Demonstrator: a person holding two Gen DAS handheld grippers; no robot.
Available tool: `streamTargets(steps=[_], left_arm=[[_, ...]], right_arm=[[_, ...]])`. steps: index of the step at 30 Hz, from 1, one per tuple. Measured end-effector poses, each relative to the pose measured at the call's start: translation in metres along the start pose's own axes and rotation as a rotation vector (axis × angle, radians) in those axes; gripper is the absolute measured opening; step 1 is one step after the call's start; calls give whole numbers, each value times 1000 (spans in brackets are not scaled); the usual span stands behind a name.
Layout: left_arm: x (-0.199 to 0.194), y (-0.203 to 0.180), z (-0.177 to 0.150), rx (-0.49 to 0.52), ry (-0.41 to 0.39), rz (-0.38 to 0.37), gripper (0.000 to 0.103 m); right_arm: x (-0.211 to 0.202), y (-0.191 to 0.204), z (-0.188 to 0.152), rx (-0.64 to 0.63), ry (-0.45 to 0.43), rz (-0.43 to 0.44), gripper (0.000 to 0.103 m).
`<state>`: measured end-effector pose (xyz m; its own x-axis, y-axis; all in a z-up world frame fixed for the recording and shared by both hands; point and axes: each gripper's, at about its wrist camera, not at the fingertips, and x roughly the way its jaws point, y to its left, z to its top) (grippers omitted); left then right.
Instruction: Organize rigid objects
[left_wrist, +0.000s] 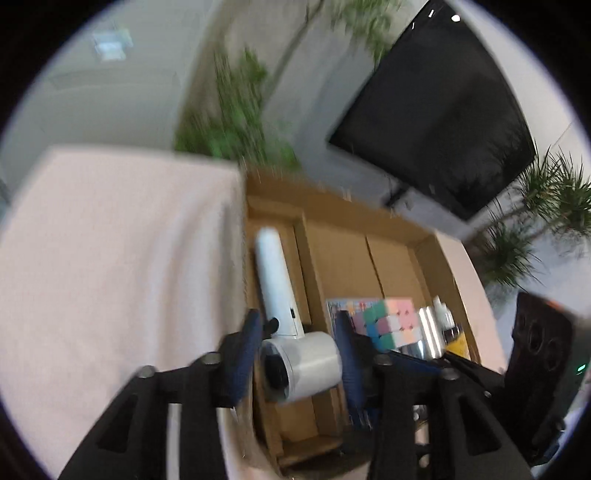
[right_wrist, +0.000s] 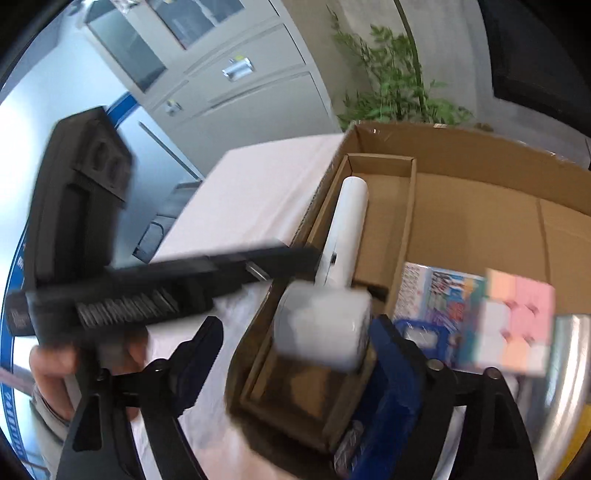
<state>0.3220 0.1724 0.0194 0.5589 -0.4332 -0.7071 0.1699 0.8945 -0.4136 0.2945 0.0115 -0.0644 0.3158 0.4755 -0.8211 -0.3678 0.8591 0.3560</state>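
My left gripper (left_wrist: 300, 347) is shut on the round head of a white handheld device (left_wrist: 295, 358), whose long handle (left_wrist: 275, 280) points into the narrow left compartment of a cardboard box (left_wrist: 351, 218). In the right wrist view the same device (right_wrist: 325, 325) hangs over that compartment (right_wrist: 380, 177), with the left gripper's black body (right_wrist: 166, 288) across the frame. My right gripper (right_wrist: 291, 354) is open and empty, its fingers straddling the box's near left corner. A pastel puzzle cube (right_wrist: 517, 321) lies in the large compartment, also seen in the left wrist view (left_wrist: 391, 321).
A colourful booklet (right_wrist: 439, 295), a shiny metal container (right_wrist: 570, 369) and a small bottle (left_wrist: 441, 314) lie in the box. The box sits on a table with a pale pink cloth (left_wrist: 110, 258). Plants, a dark screen (left_wrist: 443, 122) and cabinets (right_wrist: 229, 85) stand behind.
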Motion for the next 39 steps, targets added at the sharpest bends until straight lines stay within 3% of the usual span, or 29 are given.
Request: streamTargets(steps=[2,5,8,10,14,18,20,24,26,29,31,32,34,39], left_arm=[[-40,-28,-23,72,-147,73,86],[-78,-75,-83,151,-345,249,97],[-83,-108,-138,169,-408,357,103],[-79,-124,-166,150,-409,383,103],[-68,-157,-206,153,-376,370,103],[-70,-170,-209,168,-362,399,103],[-69,-161,-192,154,-343,367,103],[-49,-122,-148,148,-259,363,103],[-37,-99,-129,140,-221,332,102],[-19,-66,-107,117,-173,318,95],[-10,-46,-96,100,-160,307,88],[-8,-36,-94,77,-157,296,82],[-6,-15,-91,27,-155,256,82],[-11,12,-95,-11,-173,243,82]], right_arm=[[-31,-2,-24,-38,-69,-39,99],[-71,-5,-78,-104,-171,-159,103],[-98,-10,-132,-137,-235,-323,102],[-116,-20,-166,-97,-257,-365,102],[-134,-40,-200,-62,-260,-429,102],[-161,-47,-224,-44,-274,-412,102],[-167,-47,-231,-50,-276,-382,102],[-153,-42,-200,-95,-270,-246,97],[-136,-35,-168,-139,-243,-143,78],[-104,-20,-121,-209,-198,-81,59],[-74,-13,-91,-236,-147,-78,49],[-55,-9,-76,-252,-107,-65,39],[-23,-1,-56,-280,-38,-71,27],[32,20,-25,-328,67,-131,24]])
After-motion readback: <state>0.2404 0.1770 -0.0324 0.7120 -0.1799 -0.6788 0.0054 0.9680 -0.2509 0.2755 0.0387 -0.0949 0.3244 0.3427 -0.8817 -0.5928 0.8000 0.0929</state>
